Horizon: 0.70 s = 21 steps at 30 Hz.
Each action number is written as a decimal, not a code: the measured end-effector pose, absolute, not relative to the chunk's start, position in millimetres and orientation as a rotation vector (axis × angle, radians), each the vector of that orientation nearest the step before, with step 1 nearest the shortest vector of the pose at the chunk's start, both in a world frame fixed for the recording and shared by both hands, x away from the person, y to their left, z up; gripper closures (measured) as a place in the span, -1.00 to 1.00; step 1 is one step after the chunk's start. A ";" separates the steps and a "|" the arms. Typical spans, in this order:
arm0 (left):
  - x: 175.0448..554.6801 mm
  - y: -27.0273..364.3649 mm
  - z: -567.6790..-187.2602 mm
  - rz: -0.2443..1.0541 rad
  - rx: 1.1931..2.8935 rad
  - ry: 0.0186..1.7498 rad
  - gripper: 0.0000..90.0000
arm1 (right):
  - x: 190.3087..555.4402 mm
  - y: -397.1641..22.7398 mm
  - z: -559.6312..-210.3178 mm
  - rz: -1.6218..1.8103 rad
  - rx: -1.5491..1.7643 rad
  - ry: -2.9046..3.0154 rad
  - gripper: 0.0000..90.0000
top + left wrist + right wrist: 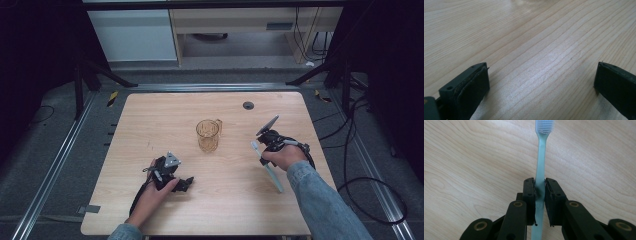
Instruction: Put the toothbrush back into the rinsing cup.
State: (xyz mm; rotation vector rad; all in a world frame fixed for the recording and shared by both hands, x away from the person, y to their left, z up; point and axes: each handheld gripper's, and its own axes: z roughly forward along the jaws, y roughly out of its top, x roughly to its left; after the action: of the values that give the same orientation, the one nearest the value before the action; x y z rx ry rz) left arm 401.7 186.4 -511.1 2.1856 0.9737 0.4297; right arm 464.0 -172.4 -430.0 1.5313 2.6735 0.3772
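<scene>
Currently my right gripper (539,188) clamps toothbrush (541,162) mid-handle; left gripper (541,77) released, empty. Risk: brush pivots between pads, missing cup (208,135)

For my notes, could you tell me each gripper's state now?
Left gripper: open, empty.
Right gripper: shut on the pale green plastic toothbrush.

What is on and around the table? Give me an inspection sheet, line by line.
Surface: light wooden table, with a dark round grommet near the far edge.
Job's things: pale green toothbrush, amber glass mug standing upright mid-table.
Clutter: nothing seen.
Grippers: left gripper open, resting on the table; right gripper shut on the toothbrush handle.
Cables: black cables looped on the floor at right.
Surroundings: grey floor, metal rails, pale cabinets behind.
</scene>
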 end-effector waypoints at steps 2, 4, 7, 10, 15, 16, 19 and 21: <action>401.7 186.3 -511.1 0.430 2.185 0.974 -1.00 | 464.4 -172.8 -428.0 0.394 1.520 2.672 0.76; 401.7 186.4 -511.1 0.430 2.186 0.974 -1.00 | 464.7 -173.1 -423.9 0.424 1.520 2.659 0.76; 401.7 186.4 -511.1 0.430 2.186 0.973 -1.00 | 465.4 -173.5 -418.7 0.474 1.518 2.644 0.76; 401.7 186.3 -511.1 0.430 2.185 0.974 -1.00 | 466.1 -172.0 -410.2 0.566 1.507 2.615 0.76; 401.7 186.4 -511.1 0.430 2.186 0.974 -1.00 | 467.4 -169.7 -403.0 0.665 1.460 2.581 0.76; 401.7 186.4 -511.1 0.430 2.186 0.973 -1.00 | 467.8 -168.3 -400.6 0.701 1.459 2.559 0.76; 401.7 186.3 -511.1 0.430 2.185 0.973 -1.00 | 468.8 -167.8 -399.2 0.735 1.444 2.546 0.76; 401.6 186.4 -511.1 0.430 2.186 0.973 -1.00 | 470.8 -167.3 -397.4 0.796 1.426 2.520 0.76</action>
State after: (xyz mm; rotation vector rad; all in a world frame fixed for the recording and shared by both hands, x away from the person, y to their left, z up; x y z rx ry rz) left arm 401.6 186.4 -511.1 2.1858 0.9735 0.4302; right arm 470.8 -167.3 -397.4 1.4262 2.5204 0.7964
